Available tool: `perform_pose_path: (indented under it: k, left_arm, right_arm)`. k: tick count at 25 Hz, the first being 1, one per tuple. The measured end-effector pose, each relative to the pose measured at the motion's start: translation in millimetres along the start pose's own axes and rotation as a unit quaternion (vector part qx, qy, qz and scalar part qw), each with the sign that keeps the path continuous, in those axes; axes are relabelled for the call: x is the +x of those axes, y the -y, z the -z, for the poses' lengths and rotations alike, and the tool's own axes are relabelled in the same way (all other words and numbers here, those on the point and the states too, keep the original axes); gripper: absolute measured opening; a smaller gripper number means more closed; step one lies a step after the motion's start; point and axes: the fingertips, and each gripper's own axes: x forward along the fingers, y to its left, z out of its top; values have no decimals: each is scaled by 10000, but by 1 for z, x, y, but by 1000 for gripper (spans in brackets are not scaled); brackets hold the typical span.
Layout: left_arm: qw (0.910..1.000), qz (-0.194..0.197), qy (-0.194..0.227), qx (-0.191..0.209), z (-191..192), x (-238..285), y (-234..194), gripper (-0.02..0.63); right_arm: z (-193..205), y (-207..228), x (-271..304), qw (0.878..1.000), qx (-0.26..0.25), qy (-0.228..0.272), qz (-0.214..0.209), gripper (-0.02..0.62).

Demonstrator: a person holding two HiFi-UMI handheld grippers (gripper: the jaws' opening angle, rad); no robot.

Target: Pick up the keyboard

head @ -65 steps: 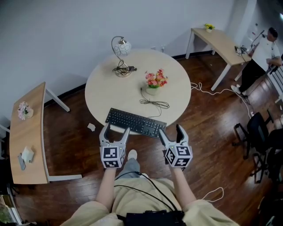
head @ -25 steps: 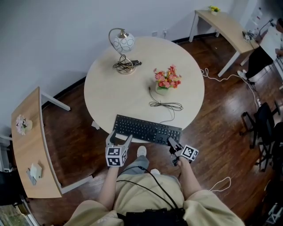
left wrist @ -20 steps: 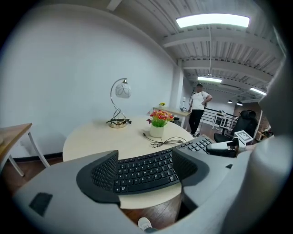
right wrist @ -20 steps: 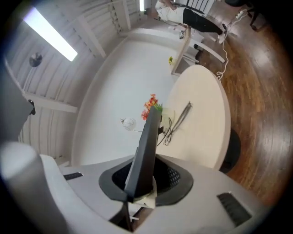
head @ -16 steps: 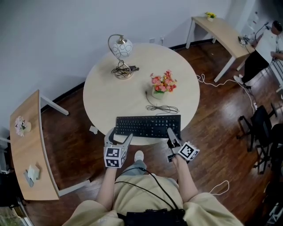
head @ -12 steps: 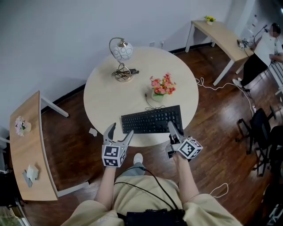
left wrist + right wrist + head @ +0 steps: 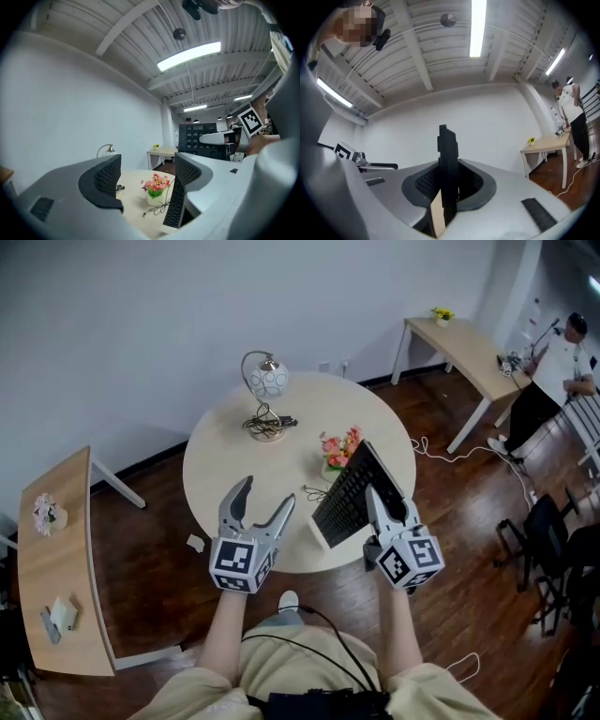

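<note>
Right gripper (image 7: pixel 382 504) is clamping its jaws narrow on the black flat computer keyboard (image 7: pixel 349 495). In the right gripper view the board is standing edge-on between the two pads, pinched on both faces.

Keyboard is hanging steeply tilted over the near-right part of the round pale wooden table (image 7: pixel 234 451). Its keys are facing the person's left and its pale underside is showing at the low corner. Whether that corner is touching the tabletop cannot be told. A thin dark cable (image 7: pixel 314 491) is lying looped on the table just beside the keyboard's low end.

Left gripper (image 7: pixel 262 495) is hovering over the near-left table edge. Its jaws are standing wide apart, gripping nothing. In its own view only the table and things well beyond are showing in the gap.

A small white pot of pink flowers (image 7: pixel 339 448) is sitting just behind the keyboard. A curved metal lamp with a patterned white globe (image 7: pixel 267 381) is standing at the far side of the table.

A person in a white shirt (image 7: pixel 555 357) is standing by the far light wooden desk (image 7: pixel 464 334).
</note>
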Motion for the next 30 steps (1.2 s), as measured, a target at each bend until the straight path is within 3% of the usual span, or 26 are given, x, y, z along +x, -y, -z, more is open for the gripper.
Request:
perform_pose_path:
  k: [6, 15, 21, 30]
  left_arm:
    - [9995, -121, 254, 117, -29, -4, -5, 350]
    - [9981, -360, 425, 281, -51, -7, -19, 348]
    - [9980, -408, 404, 275, -51, -6, -34, 348]
    - [9983, -473, 312, 166, -41, 9, -60, 348]
  right_arm:
    - [-32, -8, -4, 9981, -399, 316, 333, 81]
    - [-45, -16, 7, 9914, -1153, 254, 567, 81]
    - [-36, -14, 10, 9926, -927, 186, 760, 81]
    - [-21, -23, 25, 9936, -933, -96, 630, 81]
